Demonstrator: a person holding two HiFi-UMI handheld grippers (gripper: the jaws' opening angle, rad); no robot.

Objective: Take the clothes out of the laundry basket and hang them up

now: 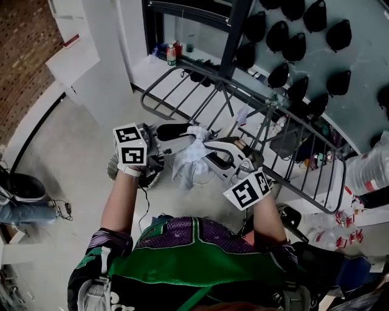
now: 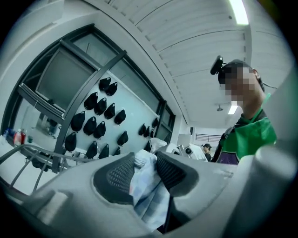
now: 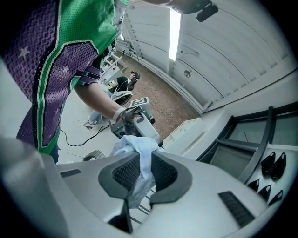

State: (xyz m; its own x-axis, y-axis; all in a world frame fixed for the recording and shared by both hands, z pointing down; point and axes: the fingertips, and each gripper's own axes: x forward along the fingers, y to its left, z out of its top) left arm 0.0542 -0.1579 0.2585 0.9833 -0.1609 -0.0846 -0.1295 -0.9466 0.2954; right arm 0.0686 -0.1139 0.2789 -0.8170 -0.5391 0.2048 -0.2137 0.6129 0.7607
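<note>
Left gripper (image 2: 145,162): jaws pinched on pale cloth (image 1: 189,155).
Right gripper (image 3: 145,162): narrow, clamped on the same cloth.
Cloth: bunched between both grippers, beside drying rack (image 1: 206,73); garment type unreadable.

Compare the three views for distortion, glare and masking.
Head view: little bending, even light, cloth fairly sharp. Left gripper view: fisheye curvature, dark corners, glaring ceiling light, mosaic patch over a face. Right gripper view: same fisheye curvature, bright ceiling strip.
</note>
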